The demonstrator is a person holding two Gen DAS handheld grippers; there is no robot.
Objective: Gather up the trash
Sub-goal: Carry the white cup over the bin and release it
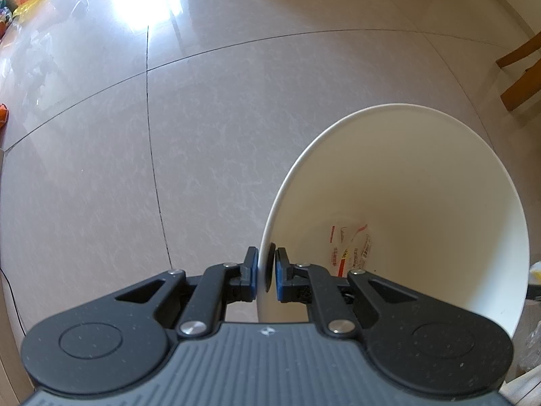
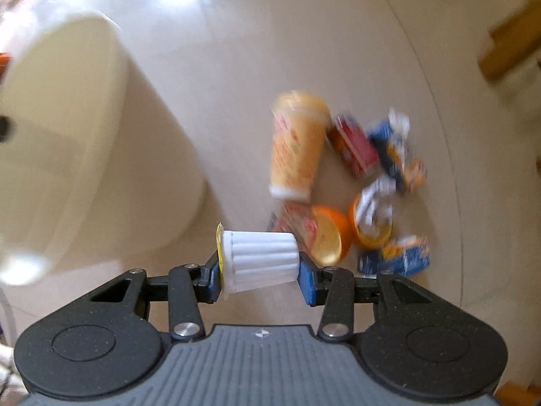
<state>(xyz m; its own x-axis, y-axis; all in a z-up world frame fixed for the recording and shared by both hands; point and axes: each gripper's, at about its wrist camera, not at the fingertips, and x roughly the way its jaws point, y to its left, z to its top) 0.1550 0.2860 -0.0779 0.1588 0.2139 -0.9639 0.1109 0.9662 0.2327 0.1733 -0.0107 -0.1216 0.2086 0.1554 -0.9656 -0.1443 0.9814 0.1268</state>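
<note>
Left tongs [image 1: 267, 272] are clamped on the rim of a white bin [image 1: 422, 176], one pad outside the wall, the other inside, w/ the wall pinched flat between them. Bin's mouth faces up; down at its bottom lies one piece of trash already, a white wrapper w/ red print [image 1: 350, 248].

Right tongs [image 2: 260, 267] are clamped on a small white ribbed cup [image 2: 260, 260], held sideways: its yellow-lidded end against the left pad, its base against the right pad. The cup is up off the floor. That view is blurred, so detail is rough.

Rest of the trash sits in a loose pile on the tiled floor [image 1: 101, 169], past the held cup & to its right: a tall orange paper cup [image 2: 297, 145] lying on its side, a red carton [image 2: 355, 149] just beside it, a blue-&-orange crumpled packet [image 2: 399, 149] next to that. Nearer the tongs are an orange bowl [image 2: 329, 237] tipped on edge, another orange bowl w/ crumpled white paper in it [image 2: 372, 220], & a blue box [image 2: 395, 260]. The bin shows at the left of this view, apart from the pile.

A wooden furniture leg [image 1: 524, 67] stands at the far right.
</note>
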